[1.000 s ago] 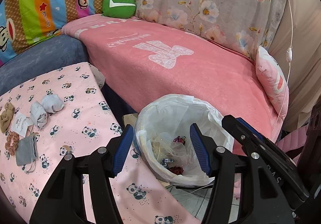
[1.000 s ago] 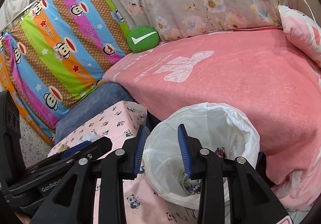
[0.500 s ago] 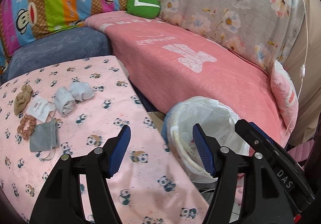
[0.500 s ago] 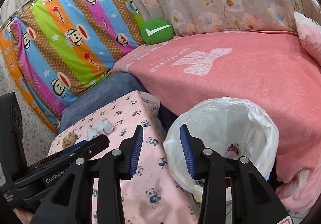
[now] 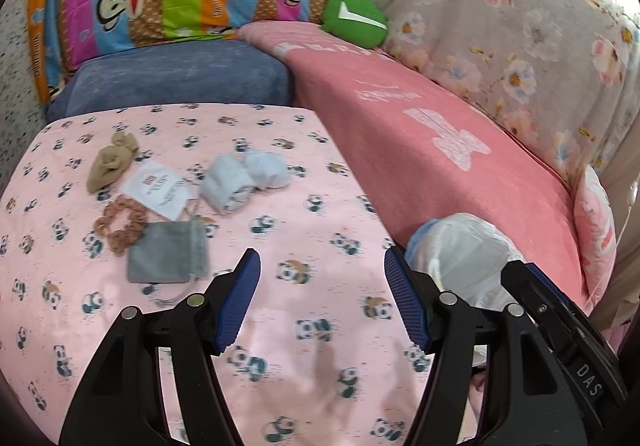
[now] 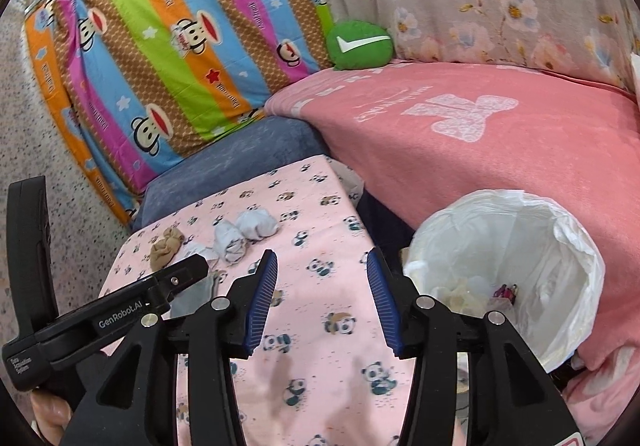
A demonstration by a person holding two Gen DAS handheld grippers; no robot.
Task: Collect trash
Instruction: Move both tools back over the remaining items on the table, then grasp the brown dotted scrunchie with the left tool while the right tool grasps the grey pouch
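Some scraps lie in the bin [image 6: 520, 266]; table [image 5: 320, 346] items remain uncollected, left gripper [image 5: 322, 300] and right gripper [image 6: 322, 302] both wide, the right having just opened further, holding nothing.

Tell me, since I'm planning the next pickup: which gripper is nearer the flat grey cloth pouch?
Left. The left gripper hangs open just right of the flat grey cloth pouch; the right gripper, jaws just opening, empty, sits further right, beside the bin.

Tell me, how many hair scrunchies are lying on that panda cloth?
2. A tan scrunchie lies at the cloth's far left; a pinkish-brown scrunchie lies nearer, beside the grey pouch.
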